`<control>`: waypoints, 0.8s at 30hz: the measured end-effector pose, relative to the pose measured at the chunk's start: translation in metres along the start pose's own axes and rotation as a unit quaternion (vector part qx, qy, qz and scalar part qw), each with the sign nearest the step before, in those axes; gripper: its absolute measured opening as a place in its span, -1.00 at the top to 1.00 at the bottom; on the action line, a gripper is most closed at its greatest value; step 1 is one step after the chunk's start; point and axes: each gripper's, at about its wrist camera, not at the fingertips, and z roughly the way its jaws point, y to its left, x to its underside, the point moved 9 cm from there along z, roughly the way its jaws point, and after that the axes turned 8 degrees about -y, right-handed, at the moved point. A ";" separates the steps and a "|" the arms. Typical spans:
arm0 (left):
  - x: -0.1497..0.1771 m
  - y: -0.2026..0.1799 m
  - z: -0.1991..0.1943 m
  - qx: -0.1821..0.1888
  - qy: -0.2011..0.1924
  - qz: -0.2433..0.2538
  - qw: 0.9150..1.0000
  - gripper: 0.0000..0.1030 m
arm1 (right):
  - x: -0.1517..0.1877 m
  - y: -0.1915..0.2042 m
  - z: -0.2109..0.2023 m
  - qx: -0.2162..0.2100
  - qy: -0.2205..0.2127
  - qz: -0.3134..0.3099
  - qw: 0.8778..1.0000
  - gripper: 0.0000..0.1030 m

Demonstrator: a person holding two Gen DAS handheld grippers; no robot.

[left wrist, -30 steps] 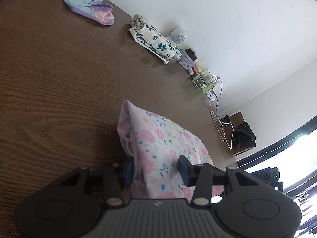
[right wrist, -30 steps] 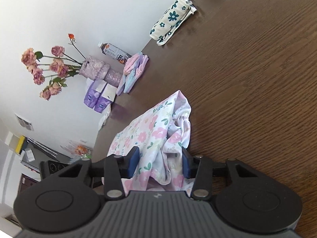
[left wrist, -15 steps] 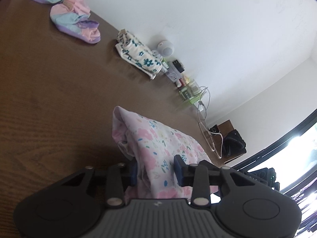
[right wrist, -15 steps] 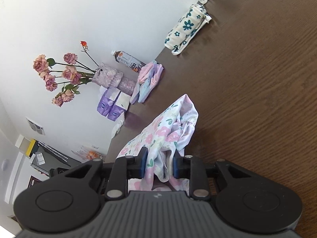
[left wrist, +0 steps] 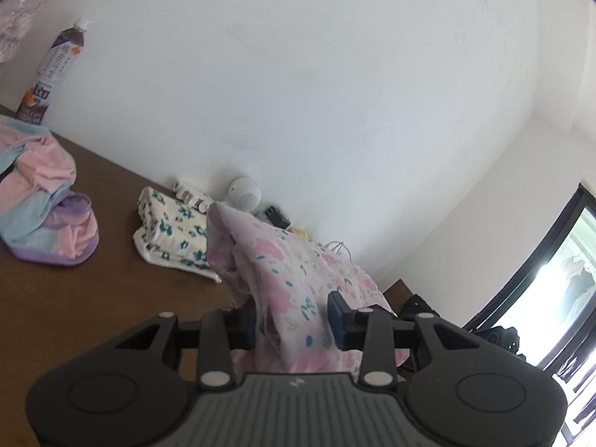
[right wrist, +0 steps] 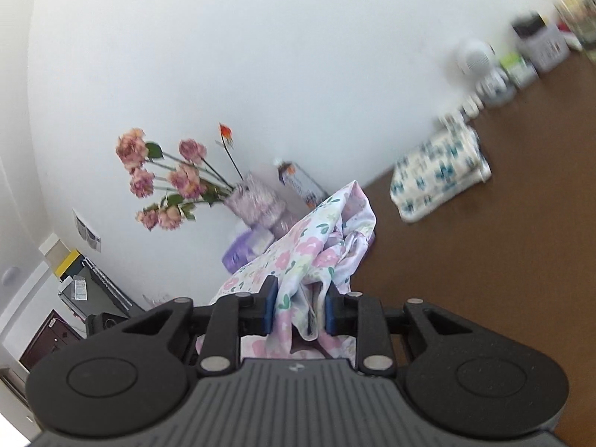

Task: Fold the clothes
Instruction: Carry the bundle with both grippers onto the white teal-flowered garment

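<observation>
White wall backs a dark brown wooden table [left wrist: 74, 298], along whose far edge stand a drinks bottle [left wrist: 52, 70], a small round white device [left wrist: 244, 193] and a vase of pink flowers [right wrist: 257, 201]. On the tabletop near that far edge lie a folded pastel pink, blue and purple garment [left wrist: 48, 216] and, just beside it, a folded white cloth with teal flowers [left wrist: 171, 231].

Between the jaws of the left gripper [left wrist: 292, 322] bunches a pink floral garment [left wrist: 298, 279]; both blue pads press into the fabric, so the claw is clenched on it. The right gripper [right wrist: 298, 307] likewise grips the same garment [right wrist: 313, 253] by a gathered fold, pads tight against the cloth. From each claw the fabric rises forward into a peak, lifted above the table rather than lying flat. Background detail in the right wrist view is smeared by blur.
</observation>
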 end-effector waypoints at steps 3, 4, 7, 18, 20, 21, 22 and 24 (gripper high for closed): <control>-0.032 0.002 0.031 0.005 -0.011 -0.005 1.000 0.31 | -0.035 0.005 0.022 -0.008 -0.016 -0.004 1.000 0.51; -0.042 0.003 0.042 0.005 -0.014 -0.007 1.000 0.31 | -0.047 0.006 0.030 -0.011 -0.021 -0.006 1.000 0.51; -0.068 0.013 0.076 0.000 -0.026 -0.012 1.000 0.31 | -0.080 0.002 0.056 -0.022 -0.040 -0.006 0.999 0.51; -0.090 0.124 0.219 -0.034 -0.040 -0.060 0.997 0.31 | -0.152 -0.115 0.178 -0.012 -0.047 0.037 0.998 0.49; -0.081 0.143 0.234 -0.031 -0.035 -0.087 0.995 0.31 | -0.150 -0.143 0.197 -0.010 -0.044 0.054 0.997 0.49; -0.075 0.150 0.240 -0.031 -0.031 -0.093 0.995 0.31 | -0.148 -0.157 0.204 -0.009 -0.046 0.067 0.997 0.49; -0.068 0.158 0.245 -0.032 -0.026 -0.099 0.994 0.31 | -0.146 -0.171 0.211 -0.009 -0.047 0.080 0.996 0.49; -0.057 0.171 0.253 -0.031 -0.020 -0.112 0.993 0.31 | -0.140 -0.193 0.218 -0.015 -0.050 0.106 0.993 0.49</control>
